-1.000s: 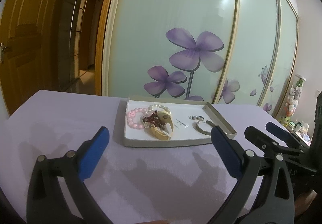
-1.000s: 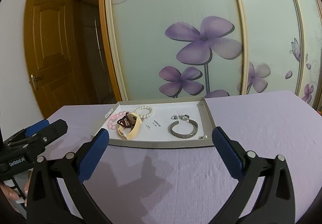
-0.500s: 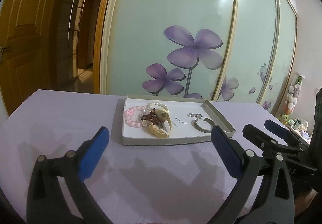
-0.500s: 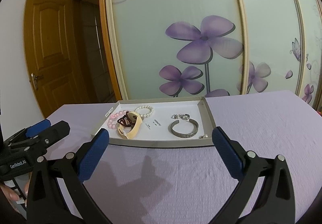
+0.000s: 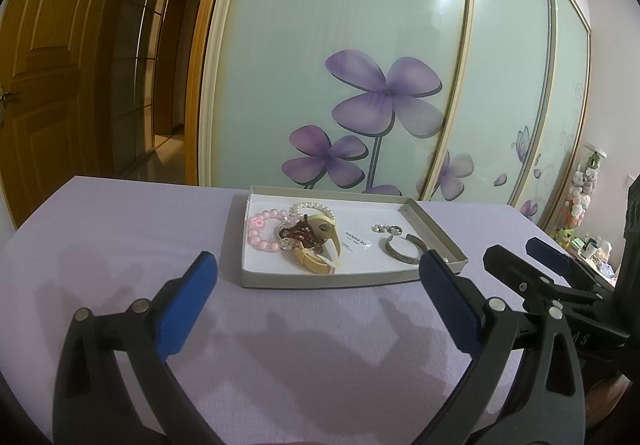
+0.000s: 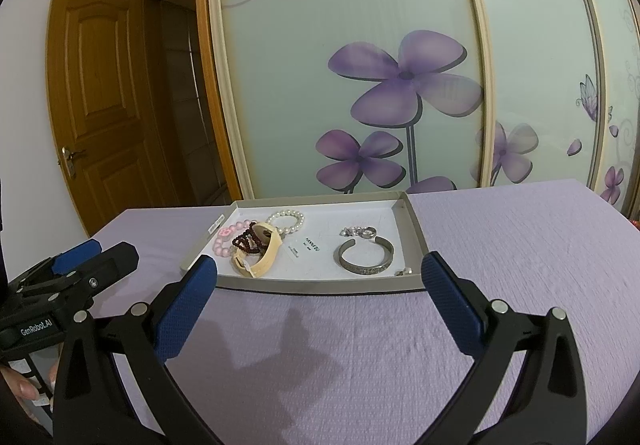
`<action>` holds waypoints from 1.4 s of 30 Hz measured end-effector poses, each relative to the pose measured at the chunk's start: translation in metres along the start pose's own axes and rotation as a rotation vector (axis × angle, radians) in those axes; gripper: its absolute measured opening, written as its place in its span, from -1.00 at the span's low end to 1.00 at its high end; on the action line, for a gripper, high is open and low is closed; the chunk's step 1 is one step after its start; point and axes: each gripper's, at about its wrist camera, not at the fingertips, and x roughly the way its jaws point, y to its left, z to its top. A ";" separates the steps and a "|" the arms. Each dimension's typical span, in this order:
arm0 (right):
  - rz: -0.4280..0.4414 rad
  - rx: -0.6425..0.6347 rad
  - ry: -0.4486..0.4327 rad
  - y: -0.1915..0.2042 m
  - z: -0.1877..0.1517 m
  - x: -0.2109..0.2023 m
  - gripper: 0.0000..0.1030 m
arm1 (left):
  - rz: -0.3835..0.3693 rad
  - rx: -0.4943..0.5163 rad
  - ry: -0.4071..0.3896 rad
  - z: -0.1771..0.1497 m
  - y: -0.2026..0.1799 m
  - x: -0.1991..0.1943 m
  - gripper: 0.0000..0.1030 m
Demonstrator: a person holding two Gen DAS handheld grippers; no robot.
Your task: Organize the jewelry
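Tray [image 5: 352, 279] nearer, beaded bracelets [image 5: 266, 233], engraved cuff [image 6: 364, 257]

A: Identify the supporting surface.

B: A table covered with a lilac textured cloth [image 6: 500, 245], standing in front of sliding glass doors printed with purple flowers.

A: What rests directly on the cloth?

B: One item: a shallow grey tray [image 6: 414, 235] with a white floor, rectangular, with low upright walls. It sits flat near the far edge of the table, about centred.

A: Anything else in contact with the cloth?

B: Only shadows on the near part. The rest of the cloth is bare.
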 end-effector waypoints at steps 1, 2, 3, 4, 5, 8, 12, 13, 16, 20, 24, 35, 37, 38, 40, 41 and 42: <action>0.001 0.000 0.000 0.000 0.000 0.000 0.97 | 0.000 0.000 0.000 0.000 0.000 0.000 0.96; 0.001 0.000 0.001 -0.001 0.000 0.000 0.97 | 0.001 0.000 0.001 0.000 0.000 0.000 0.96; 0.001 0.000 0.000 -0.001 0.000 0.000 0.97 | 0.001 -0.001 0.002 0.000 0.000 0.000 0.96; 0.001 0.000 0.000 -0.001 0.000 0.000 0.97 | 0.000 -0.002 0.002 0.000 0.000 0.000 0.96; 0.001 0.001 0.000 -0.001 0.000 0.000 0.97 | -0.001 -0.002 0.001 0.000 0.000 0.000 0.96; 0.000 0.001 0.001 -0.001 0.000 0.000 0.97 | 0.000 0.000 0.000 0.000 0.000 0.000 0.96; 0.001 0.000 0.002 -0.001 0.000 0.000 0.97 | 0.005 0.001 -0.003 -0.001 0.000 -0.001 0.96; 0.001 0.000 0.001 -0.001 0.000 0.000 0.97 | 0.006 0.003 -0.005 -0.001 0.000 -0.001 0.96; 0.001 0.000 -0.001 -0.001 0.001 0.000 0.97 | 0.006 0.003 -0.008 -0.003 0.000 -0.002 0.96; 0.002 0.003 0.000 -0.002 0.002 0.000 0.97 | 0.005 0.002 -0.005 -0.002 0.000 -0.001 0.96; 0.002 0.003 -0.001 -0.002 0.002 -0.001 0.97 | 0.001 -0.002 0.003 -0.002 -0.001 -0.001 0.96; 0.003 0.006 0.000 -0.003 0.003 -0.001 0.97 | -0.001 0.000 0.007 -0.001 -0.001 -0.001 0.96; 0.003 0.007 -0.001 -0.003 0.003 -0.001 0.97 | -0.002 -0.001 0.008 0.000 -0.001 -0.001 0.96; 0.002 0.007 0.000 -0.003 0.003 -0.001 0.97 | -0.002 -0.001 0.008 0.000 -0.001 -0.001 0.96; 0.002 0.007 -0.001 -0.003 0.003 -0.001 0.97 | 0.000 -0.002 0.007 -0.001 -0.002 -0.001 0.96; 0.002 0.008 -0.001 -0.003 0.003 -0.001 0.97 | -0.002 -0.002 0.007 0.000 -0.001 -0.001 0.96; 0.001 0.008 -0.001 -0.003 0.003 -0.001 0.97 | -0.001 -0.002 0.007 0.000 -0.001 -0.001 0.96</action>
